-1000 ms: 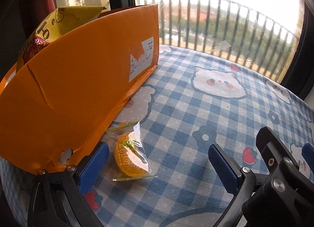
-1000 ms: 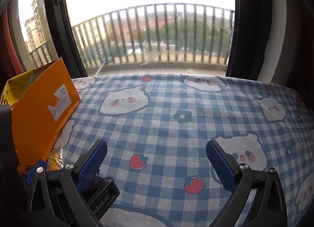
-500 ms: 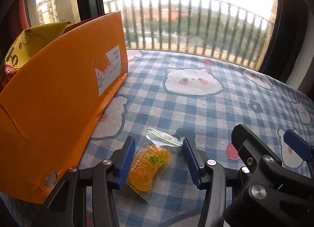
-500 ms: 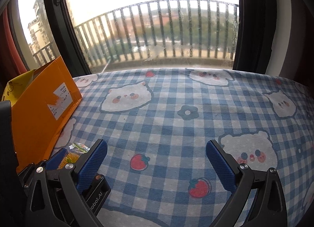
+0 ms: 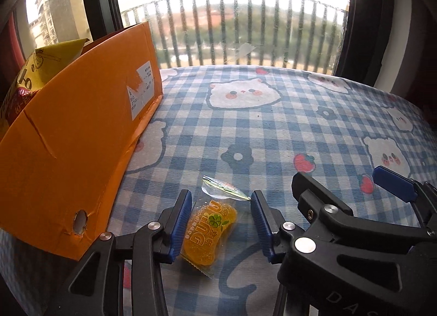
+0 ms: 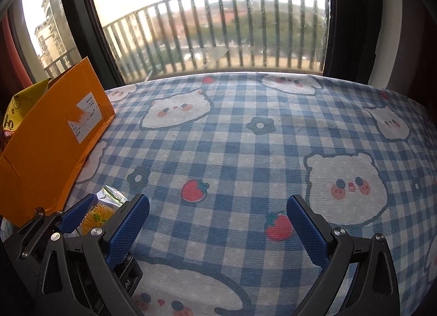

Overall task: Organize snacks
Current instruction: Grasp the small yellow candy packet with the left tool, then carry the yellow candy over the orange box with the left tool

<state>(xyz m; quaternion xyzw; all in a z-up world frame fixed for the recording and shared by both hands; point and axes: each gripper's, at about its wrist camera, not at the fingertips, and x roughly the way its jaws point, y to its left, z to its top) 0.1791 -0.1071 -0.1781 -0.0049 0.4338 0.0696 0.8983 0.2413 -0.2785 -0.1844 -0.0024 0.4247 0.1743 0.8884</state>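
Observation:
An orange jelly candy in a clear wrapper (image 5: pixel 209 230) lies on the checked tablecloth (image 5: pixel 273 130). My left gripper (image 5: pixel 221 223) straddles it, jaws partly closed, the left pad touching the wrapper and the right pad a little apart from it. An orange cardboard box (image 5: pixel 68 141) stands just left, with a yellow snack bag (image 5: pixel 41 64) inside. My right gripper (image 6: pixel 218 231) is open and empty over the cloth, to the right of the left one; it also shows in the left wrist view (image 5: pixel 344 198). The candy (image 6: pixel 99 213) and box (image 6: pixel 52 135) show at the right wrist view's left.
A window with a balcony railing (image 6: pixel 218 29) runs along the table's far edge. The tablecloth (image 6: pixel 273 138) with bear, flower and strawberry prints stretches to the right.
My left gripper has swung right off the box wall, centred on the candy and narrowed its jaws around it. The right gripper has barely moved.

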